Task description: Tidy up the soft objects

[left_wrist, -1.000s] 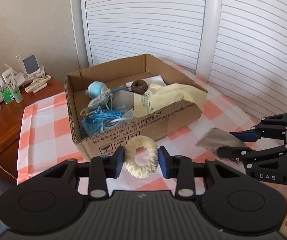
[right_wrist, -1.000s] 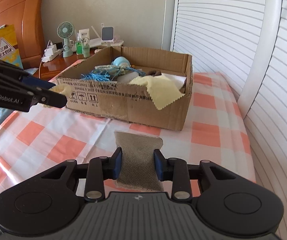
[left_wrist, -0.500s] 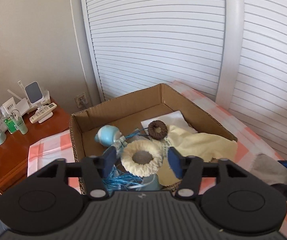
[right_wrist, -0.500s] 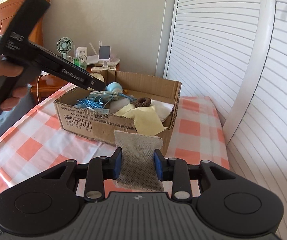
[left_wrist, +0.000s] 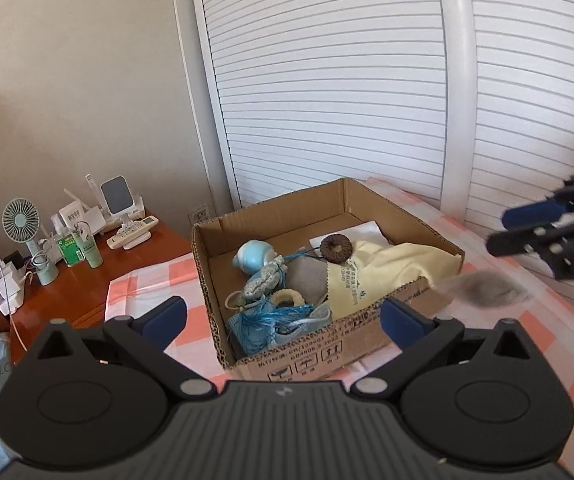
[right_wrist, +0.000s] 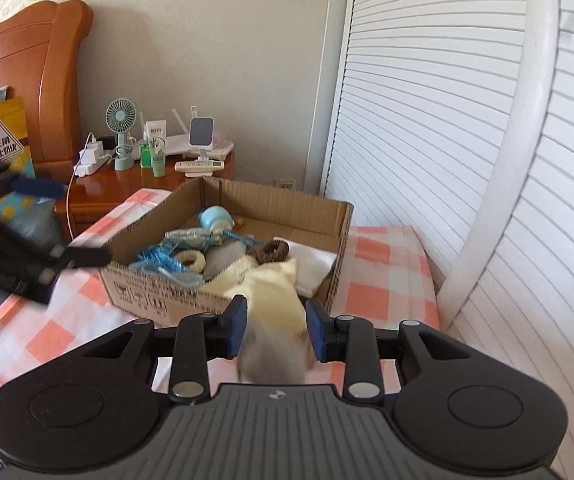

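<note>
Right tool (right_wrist: 274,332): clamped on a gray cloth (right_wrist: 273,358) — blurred in both views, hanging between the blue pads.
Left tool (left_wrist: 283,316): pads spread wide apart, holding nothing, poised above the near-left part of the cardboard box (left_wrist: 367,344).
Where the cloth lies: outside the box, just off its near-right corner, above the checked bench (right_wrist: 387,276).
Key relation: the box opening sits straight ahead of the right tool and a little to its left — the right tool is the nearer one to finish this drop.
Already in the box: cream ring (left_wrist: 285,298), brown ring (left_wrist: 336,246), yellow cloth (left_wrist: 391,270) draped over the near wall.
Judged next: carry the cloth forward over the near wall, then part the pads.
</note>
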`<state>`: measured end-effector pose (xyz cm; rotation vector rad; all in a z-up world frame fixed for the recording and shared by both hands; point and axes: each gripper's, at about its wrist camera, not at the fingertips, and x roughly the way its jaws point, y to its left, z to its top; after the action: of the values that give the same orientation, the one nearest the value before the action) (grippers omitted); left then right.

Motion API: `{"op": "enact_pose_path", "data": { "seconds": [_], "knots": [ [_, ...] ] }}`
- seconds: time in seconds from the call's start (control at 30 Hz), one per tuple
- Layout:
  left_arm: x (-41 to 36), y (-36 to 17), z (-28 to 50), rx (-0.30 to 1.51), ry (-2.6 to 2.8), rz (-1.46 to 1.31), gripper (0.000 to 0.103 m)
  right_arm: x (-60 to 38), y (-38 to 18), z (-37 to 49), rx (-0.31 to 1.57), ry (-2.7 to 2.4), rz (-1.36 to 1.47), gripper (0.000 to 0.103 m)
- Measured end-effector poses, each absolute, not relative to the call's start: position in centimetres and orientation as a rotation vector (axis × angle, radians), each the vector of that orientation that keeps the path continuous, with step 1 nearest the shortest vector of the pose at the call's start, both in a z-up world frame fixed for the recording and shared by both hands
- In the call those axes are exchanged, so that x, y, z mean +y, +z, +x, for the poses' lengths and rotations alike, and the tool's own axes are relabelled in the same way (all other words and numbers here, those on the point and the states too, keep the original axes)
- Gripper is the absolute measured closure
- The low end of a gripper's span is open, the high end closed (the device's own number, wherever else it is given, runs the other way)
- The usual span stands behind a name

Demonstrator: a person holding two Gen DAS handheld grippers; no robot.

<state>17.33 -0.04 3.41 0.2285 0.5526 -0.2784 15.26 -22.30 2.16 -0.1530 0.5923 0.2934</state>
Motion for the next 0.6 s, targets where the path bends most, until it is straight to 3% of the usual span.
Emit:
{"op": "enact_pose_path", "data": {
  "seconds": [0.23,0.33,0.4,0.43,0.6],
  "knots": [
    [1.0,3.1,13.9,0.549,-0.28,0.135,0.001,-21.5,3.8,20.5,0.621,0.3,-0.16,0.067],
    [1.3,2.6,13.2,0.564,-0.26,0.128,0.0,-21.4,3.3,20.1,0.636,0.307,-0.169,0.058],
    [1.6,2.1,12.8,0.577,-0.259,0.126,0.001,-21.5,2.3,19.1,0.653,0.309,-0.18,0.036],
    [1.7,2.0,12.7,0.581,-0.258,0.122,0.001,-21.7,1.7,18.5,0.662,0.314,-0.174,0.032],
    [2.1,1.3,13.2,0.598,-0.241,0.103,0.001,-22.2,-2.3,17.3,0.771,0.325,-0.121,0.03]
  ]
}}
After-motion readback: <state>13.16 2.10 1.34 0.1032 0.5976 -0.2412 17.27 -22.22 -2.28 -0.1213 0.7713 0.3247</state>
